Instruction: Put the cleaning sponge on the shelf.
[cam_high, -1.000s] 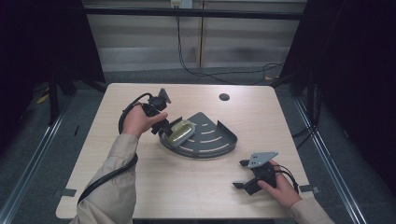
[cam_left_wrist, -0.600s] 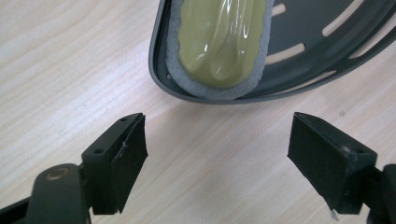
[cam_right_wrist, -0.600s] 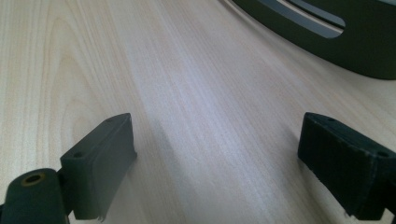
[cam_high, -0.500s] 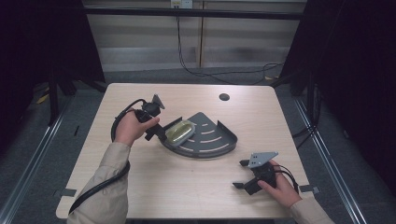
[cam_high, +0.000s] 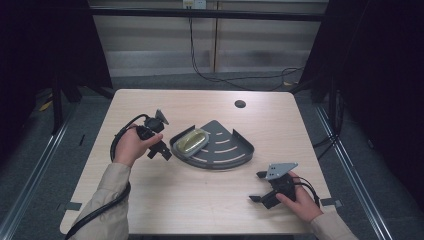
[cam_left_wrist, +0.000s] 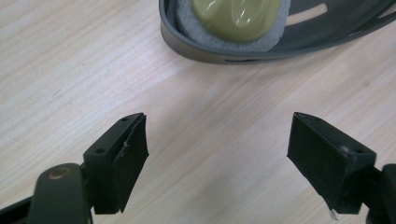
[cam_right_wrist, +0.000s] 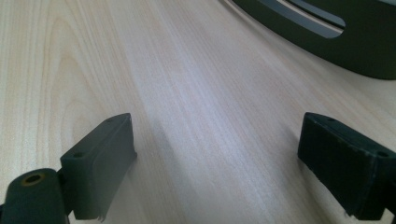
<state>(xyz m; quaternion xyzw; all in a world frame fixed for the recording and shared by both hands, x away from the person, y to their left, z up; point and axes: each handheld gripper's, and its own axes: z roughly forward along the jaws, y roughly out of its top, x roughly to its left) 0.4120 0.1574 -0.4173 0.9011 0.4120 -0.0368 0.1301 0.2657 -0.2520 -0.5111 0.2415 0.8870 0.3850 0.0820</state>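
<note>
Pale wood grain is running across the table (cam_high: 200, 200), which is standing on a grey floor with dark curtains hanging at both sides and cables trailing along the wall behind. A small dark hole (cam_high: 240, 104) is sitting in the tabletop near its far edge.

Near the middle of the table a dark grey, fan-shaped tray (cam_high: 227, 150) with slots is lying flat. A yellowish-green sponge (cam_high: 190, 141) is resting inside its left corner, against the raised rim; the left gripper view is showing the sponge (cam_left_wrist: 236, 18) on a grey scrubbing layer, tucked behind the tray's curved wall (cam_left_wrist: 205, 49).

The left gripper (cam_high: 162, 151) is hovering just beside the tray's left end, pointing toward the sponge but not touching tray or sponge. Its jaws are standing spread wide with nothing but bare wood between them (cam_left_wrist: 217, 158).

The right gripper (cam_high: 256, 186) is resting low at the near right of the table, well apart from the tray's front edge, with a hand (cam_high: 300, 197) wrapping around its body. Its jaws are also gaping wide over bare wood (cam_right_wrist: 217, 163), and the tray's dark edge (cam_right_wrist: 355, 56) is showing farther off.
</note>
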